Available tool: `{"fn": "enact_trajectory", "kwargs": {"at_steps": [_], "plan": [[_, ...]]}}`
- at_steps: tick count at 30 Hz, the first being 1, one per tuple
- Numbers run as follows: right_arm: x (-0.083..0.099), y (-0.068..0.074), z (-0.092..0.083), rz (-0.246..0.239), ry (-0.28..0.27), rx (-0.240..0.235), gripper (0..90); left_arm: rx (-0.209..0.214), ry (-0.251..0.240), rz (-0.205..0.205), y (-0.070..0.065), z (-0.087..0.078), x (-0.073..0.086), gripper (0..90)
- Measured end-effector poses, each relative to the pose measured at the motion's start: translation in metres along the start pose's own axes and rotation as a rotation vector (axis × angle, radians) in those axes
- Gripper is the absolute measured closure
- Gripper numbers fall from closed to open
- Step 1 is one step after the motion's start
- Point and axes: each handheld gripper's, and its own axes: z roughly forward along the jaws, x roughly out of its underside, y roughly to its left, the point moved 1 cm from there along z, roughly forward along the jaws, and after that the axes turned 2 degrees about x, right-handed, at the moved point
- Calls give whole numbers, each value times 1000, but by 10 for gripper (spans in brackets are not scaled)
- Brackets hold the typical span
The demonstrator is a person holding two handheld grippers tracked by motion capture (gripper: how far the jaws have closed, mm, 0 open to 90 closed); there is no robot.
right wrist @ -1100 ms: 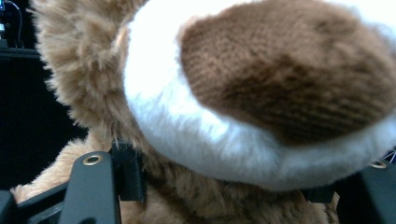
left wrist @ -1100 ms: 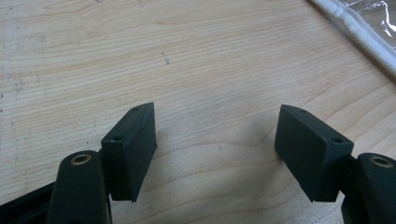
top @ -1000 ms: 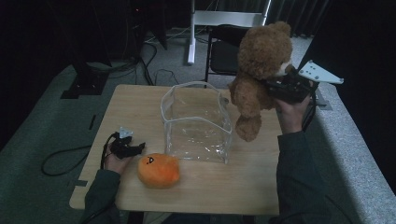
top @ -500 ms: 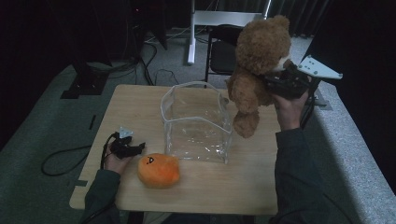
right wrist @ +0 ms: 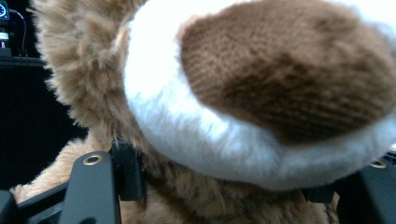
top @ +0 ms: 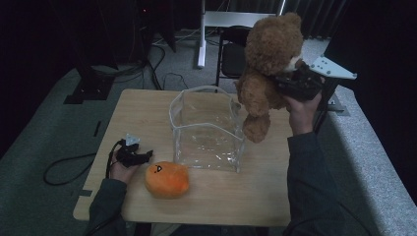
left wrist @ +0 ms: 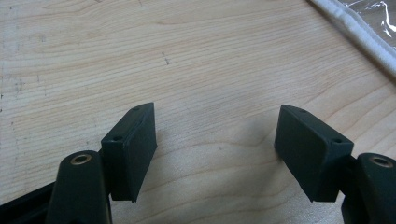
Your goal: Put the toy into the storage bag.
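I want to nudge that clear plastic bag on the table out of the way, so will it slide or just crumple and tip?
The clear bag looks thin and floppy: its walls are creased and its rim wavy, so a push would likely buckle the side first. It seems light, so it may then slide on the smooth wooden table. Standing open, it could lean over.

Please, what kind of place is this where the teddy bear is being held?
Probably a studio or lab set up for recording, not a home. A small wooden table stands on grey carpet before dark curtains, cables trail over the floor, and equipment stands and a black chair sit behind.
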Motion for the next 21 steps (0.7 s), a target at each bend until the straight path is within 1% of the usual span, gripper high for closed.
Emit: {"fn": "enact_trajectory", "kwargs": {"at_steps": [8, 16, 21], "plan": [[-5, 1, 6, -4, 0, -2, 325, 0, -1, -2, 0, 0, 0, 301], [-3, 1, 15, 4, 12, -1, 326, 0, -1, -2, 0, 0, 0, 302], [-2, 3, 19, -1, 8, 0, 326, 0, -1, -1, 0, 0, 0, 302]]}}
